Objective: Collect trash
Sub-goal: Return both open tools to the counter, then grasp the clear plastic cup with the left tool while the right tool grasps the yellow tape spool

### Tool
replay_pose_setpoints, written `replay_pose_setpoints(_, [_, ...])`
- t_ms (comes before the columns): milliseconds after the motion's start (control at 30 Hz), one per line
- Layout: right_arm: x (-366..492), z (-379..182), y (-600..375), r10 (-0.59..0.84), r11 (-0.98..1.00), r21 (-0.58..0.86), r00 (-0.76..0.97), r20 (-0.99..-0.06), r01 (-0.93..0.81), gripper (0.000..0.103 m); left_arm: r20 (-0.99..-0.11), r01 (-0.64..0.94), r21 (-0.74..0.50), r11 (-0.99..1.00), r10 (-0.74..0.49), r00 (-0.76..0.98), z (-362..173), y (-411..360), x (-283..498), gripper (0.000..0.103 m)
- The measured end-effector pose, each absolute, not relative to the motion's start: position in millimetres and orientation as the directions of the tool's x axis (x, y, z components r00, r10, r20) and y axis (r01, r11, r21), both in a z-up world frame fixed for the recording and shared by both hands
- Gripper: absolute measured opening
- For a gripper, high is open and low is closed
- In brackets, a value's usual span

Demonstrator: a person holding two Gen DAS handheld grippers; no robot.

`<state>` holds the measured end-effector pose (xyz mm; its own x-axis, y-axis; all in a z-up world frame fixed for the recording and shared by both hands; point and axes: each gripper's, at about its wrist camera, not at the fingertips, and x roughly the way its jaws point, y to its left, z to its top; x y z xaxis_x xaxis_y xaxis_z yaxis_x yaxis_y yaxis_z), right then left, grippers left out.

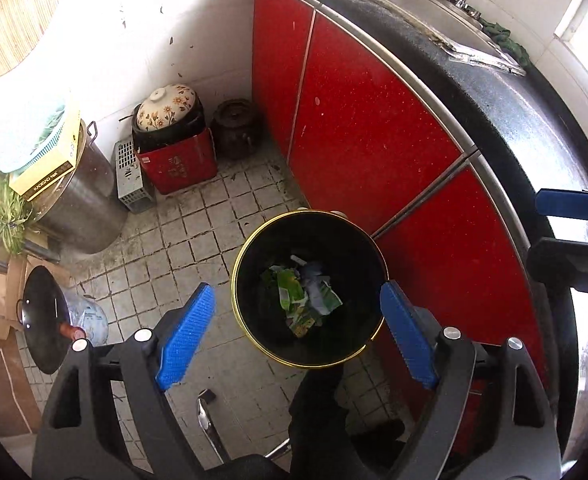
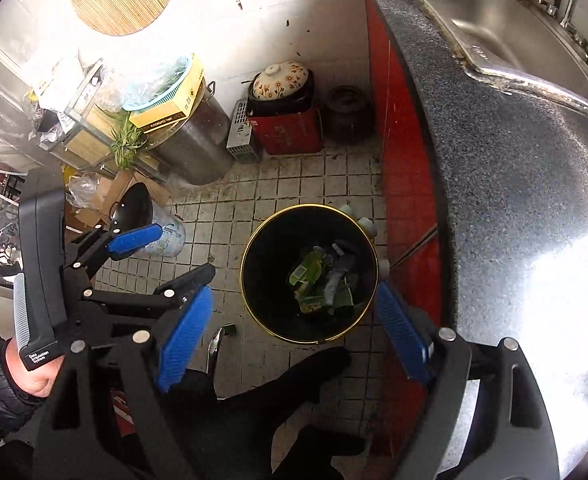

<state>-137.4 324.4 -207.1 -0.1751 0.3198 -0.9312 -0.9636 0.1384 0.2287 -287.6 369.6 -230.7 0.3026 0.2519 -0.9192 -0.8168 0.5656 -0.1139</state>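
1. The left gripper (image 1: pixel 298 332) points steeply down at the floor with its blue ribbed pads spread wide; nothing sits between them.
2. The right gripper (image 2: pixel 294 328) also points steeply down, its blue pads wide apart and empty. In the left wrist view it shows only at the right edge, over the counter.
3. The round black trash bin with a gold rim (image 1: pixel 241 268) stands on the floor straight beyond both pairs of fingers, framed between the pads in each view.
4. The crumpled green and white wrappers (image 1: pixel 306 296) lie at the bottom of the bin, below the gap in the open jaws and touching neither gripper.
5. The grimy white tiled floor (image 1: pixel 198 240) spreads under the bin and off to the left of the left gripper.
6. The glossy red cabinet doors (image 1: pixel 366 128) run just beyond the bin and along the right of the grippers, under the speckled dark stone counter (image 2: pixel 494 160).
7. The steel sink (image 2: pixel 506 28) is set into the counter, far ahead and to the right.
8. Further ahead, against the wall, a flower-patterned ceramic pot lid (image 1: pixel 166 107) rests on a red box (image 1: pixel 182 160); a large steel stockpot (image 1: pixel 82 200) stands to its left.
9. A hand (image 2: pixel 34 372) in a dark padded sleeve grips the left gripper's handle, seen at the left in the right wrist view.
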Motion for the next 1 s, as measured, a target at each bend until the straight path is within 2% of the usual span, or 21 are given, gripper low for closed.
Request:
replay_pose_setpoints(133, [-118.3, -179.3, 291.4, 0.383, 0.209, 0.233, -0.139, -0.913, -0.95, 0.085, -0.902, -0.793, -0.122, 0.596, 0.267, 0.339, -211.0, 358.3, -270.7, 0.085])
replay_pose_setpoints(233, [-98.8, -154.8, 253.0, 0.43, 0.287, 0.213, -0.073, -0.9, -0.934, 0.087, -0.885, -0.733, -0.104, 0.673, 0.274, 0.377, -191.2, 339.3, -240.7, 0.09])
replay_pose_setpoints(467, [-30.7, -99.6, 113.6, 0.469, 0.573, 0.133, 0.191, -0.862, -0.809, 0.091, -0.833, -0.445, -0.073, 0.892, 0.19, 0.519, -142.3, 251.4, -131.4, 0.093])
replay_pose_setpoints(733, [24.9, -71.8, -89.8, 0.307, 0.892, 0.075, 0.475, -0.824, -0.446, 0.091, -0.801, -0.044, -0.074, 0.996, -0.033, 0.597, -110.9, 100.1, -10.9, 0.093])
replay_pose_setpoints(1000, [29.1, -72.3, -234.5, 0.168, 0.982, 0.088, 0.551, -0.817, -0.17, 0.091, -0.802, 0.151, -0.027, 0.988, -0.111, 0.587, -92.8, -17.5, 43.4, 0.093])
